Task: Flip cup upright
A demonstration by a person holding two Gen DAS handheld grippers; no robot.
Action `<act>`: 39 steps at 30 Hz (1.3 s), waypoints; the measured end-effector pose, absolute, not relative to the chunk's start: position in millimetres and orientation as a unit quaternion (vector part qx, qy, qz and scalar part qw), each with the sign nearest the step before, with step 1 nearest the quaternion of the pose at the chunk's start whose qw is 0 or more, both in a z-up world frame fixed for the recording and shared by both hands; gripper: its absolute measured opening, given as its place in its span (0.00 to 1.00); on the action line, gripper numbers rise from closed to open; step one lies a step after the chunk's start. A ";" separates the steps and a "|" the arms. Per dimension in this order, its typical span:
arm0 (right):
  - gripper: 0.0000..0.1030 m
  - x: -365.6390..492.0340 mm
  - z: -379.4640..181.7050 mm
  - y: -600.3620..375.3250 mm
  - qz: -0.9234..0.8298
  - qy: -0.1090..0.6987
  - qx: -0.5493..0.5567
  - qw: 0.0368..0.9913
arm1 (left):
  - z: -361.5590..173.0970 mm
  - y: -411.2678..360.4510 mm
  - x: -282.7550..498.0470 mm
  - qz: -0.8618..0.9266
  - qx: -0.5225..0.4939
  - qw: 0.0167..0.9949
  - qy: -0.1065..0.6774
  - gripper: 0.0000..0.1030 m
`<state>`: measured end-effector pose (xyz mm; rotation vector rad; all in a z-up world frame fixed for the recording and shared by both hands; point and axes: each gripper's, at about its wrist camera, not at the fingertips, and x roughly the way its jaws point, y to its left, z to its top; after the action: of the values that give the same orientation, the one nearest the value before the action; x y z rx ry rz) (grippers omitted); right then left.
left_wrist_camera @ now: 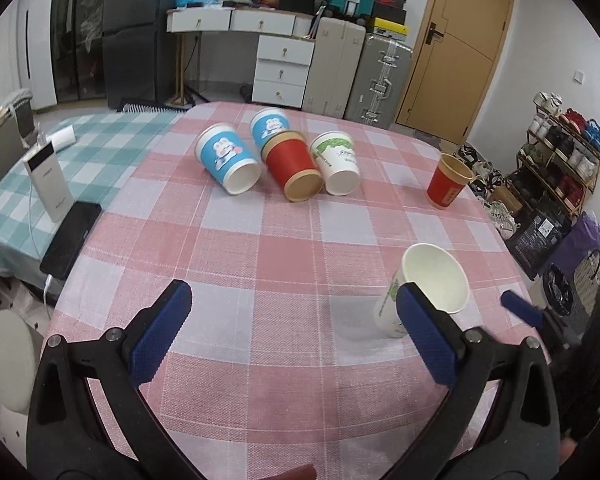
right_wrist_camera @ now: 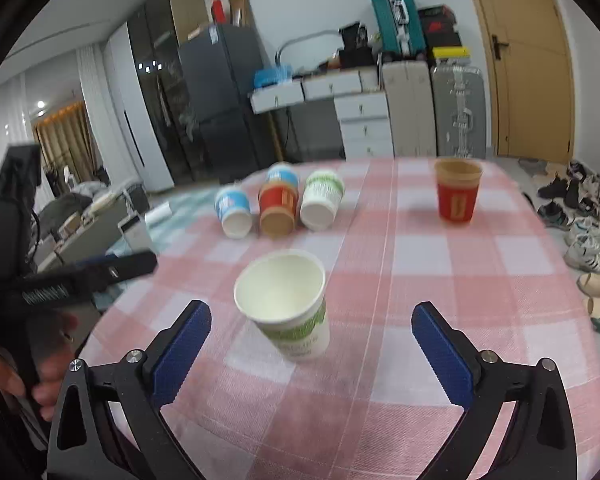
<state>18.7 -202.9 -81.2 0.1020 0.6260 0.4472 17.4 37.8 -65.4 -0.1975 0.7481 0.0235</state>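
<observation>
A white paper cup with green print (right_wrist_camera: 290, 310) stands upright on the pink checked tablecloth (right_wrist_camera: 420, 264), just ahead of my open right gripper (right_wrist_camera: 311, 316) and apart from both pads. It also shows in the left wrist view (left_wrist_camera: 424, 286), partly behind my open, empty left gripper's (left_wrist_camera: 294, 304) right pad. A red cup (left_wrist_camera: 448, 186) (right_wrist_camera: 458, 192) stands upright farther back. Several cups lie on their sides: two blue ones (left_wrist_camera: 228, 158) (left_wrist_camera: 270, 126), a red one (left_wrist_camera: 294, 168) and a white-green one (left_wrist_camera: 336, 160).
A white power bank (left_wrist_camera: 48, 182) and a black phone (left_wrist_camera: 72, 238) lie on the teal checked cloth at the left. Drawers and suitcases (left_wrist_camera: 356, 76) stand behind the table; a shoe rack (left_wrist_camera: 560, 152) stands at the right. The left gripper's body (right_wrist_camera: 72, 280) shows at the left of the right wrist view.
</observation>
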 end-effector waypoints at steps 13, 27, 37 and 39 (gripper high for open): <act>1.00 -14.3 -31.6 -195.5 0.234 0.250 0.016 0.939 | -40.5 -0.7 -2.0 0.014 -0.033 0.949 0.312 0.99; 1.00 -15.9 -28.0 -197.1 0.236 0.252 0.024 0.938 | -39.0 2.0 -12.9 0.010 -0.047 0.948 0.314 0.99; 1.00 -15.8 -26.5 -196.1 0.239 0.252 0.020 0.938 | -38.1 5.7 -15.3 0.008 -0.048 0.948 0.315 0.99; 1.00 -15.4 -25.8 -196.3 0.239 0.252 0.021 0.938 | -38.1 5.4 -14.7 0.008 -0.048 0.948 0.315 0.99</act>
<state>-15.4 -196.3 -25.8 0.0427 0.5139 0.4877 -14.7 5.4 -38.1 -0.0979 0.6416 0.0160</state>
